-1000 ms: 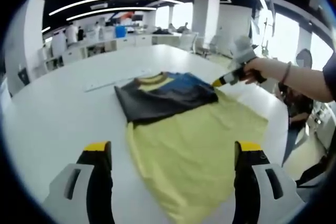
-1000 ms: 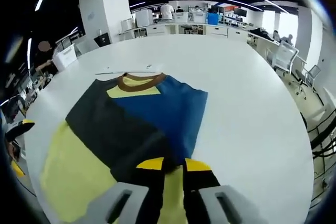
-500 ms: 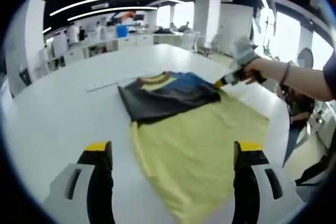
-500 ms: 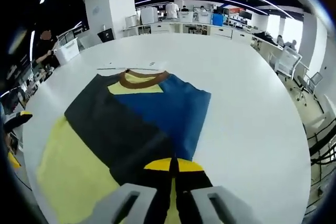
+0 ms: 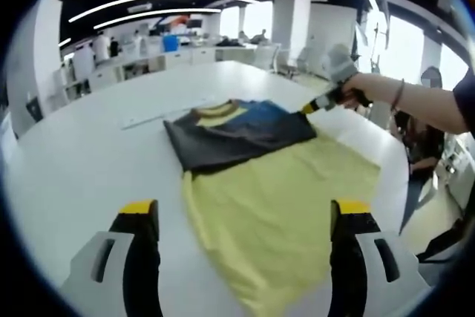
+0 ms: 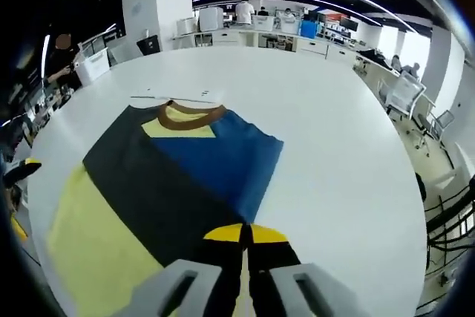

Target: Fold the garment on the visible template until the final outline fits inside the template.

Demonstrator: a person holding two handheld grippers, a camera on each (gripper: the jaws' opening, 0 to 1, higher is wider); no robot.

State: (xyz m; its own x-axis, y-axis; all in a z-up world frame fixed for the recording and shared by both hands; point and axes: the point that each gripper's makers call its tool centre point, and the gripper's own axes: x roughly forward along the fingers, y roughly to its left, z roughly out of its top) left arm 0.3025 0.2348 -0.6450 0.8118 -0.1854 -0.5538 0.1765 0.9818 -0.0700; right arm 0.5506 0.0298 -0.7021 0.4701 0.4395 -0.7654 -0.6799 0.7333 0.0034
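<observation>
One shirt [image 5: 252,176] lies spread on the white table [image 5: 82,146], partly folded.

Its yellow lower part stretches toward the left gripper [image 5: 245,217], while the dark grey and blue upper part with a brown collar [image 6: 191,113] lies farther off. The left gripper hovers just short of the shirt's near yellow edge with its jaws set wide apart and nothing between them. The right gripper [image 6: 242,234] has its yellow-tipped jaws pressed together on the shirt's edge, where the dark and blue cloth meets the yellow. In the left gripper view a person's hand [image 5: 355,93] holds that gripper at the shirt's far right side. Beyond the table stand office desks [image 6: 252,35].
</observation>
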